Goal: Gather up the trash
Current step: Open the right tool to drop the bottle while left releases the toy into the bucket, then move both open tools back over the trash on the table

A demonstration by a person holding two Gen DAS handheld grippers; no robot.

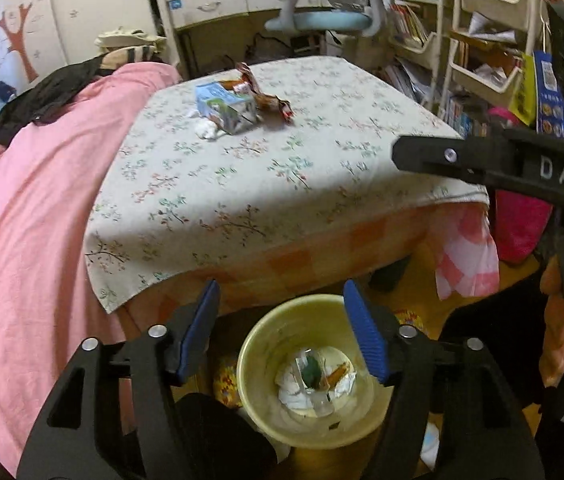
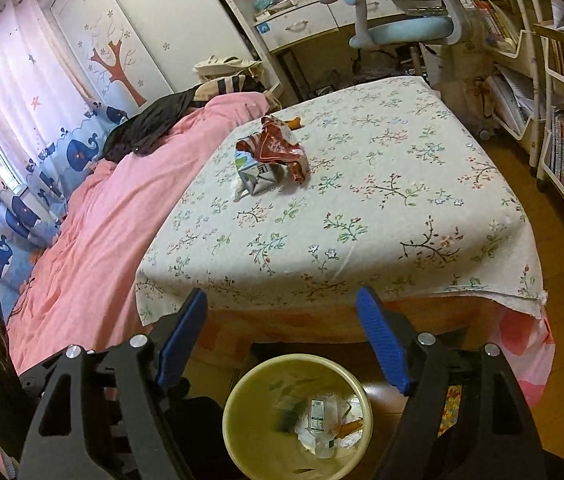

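Both the left gripper (image 1: pixel 282 328) and right gripper (image 2: pixel 282 336) hang wide open, empty, over the bin (image 2: pixel 238 396). Farther off, on the bed (image 2: pixel 362 220), the carton (image 1: pixel 226 106) lies on its side, its long axis running diagonally, beside a wrapper (image 2: pixel 278 146).

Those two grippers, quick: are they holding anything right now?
Left gripper: open, nothing between its fingers, above the yellow bin.
Right gripper: open, nothing held, also above the bin.

right gripper (image 2: pixel 282 316) open, empty | bin (image 2: pixel 242 452) below | carton (image 2: pixel 256 174), wrapper (image 2: pixel 278 146) on bed
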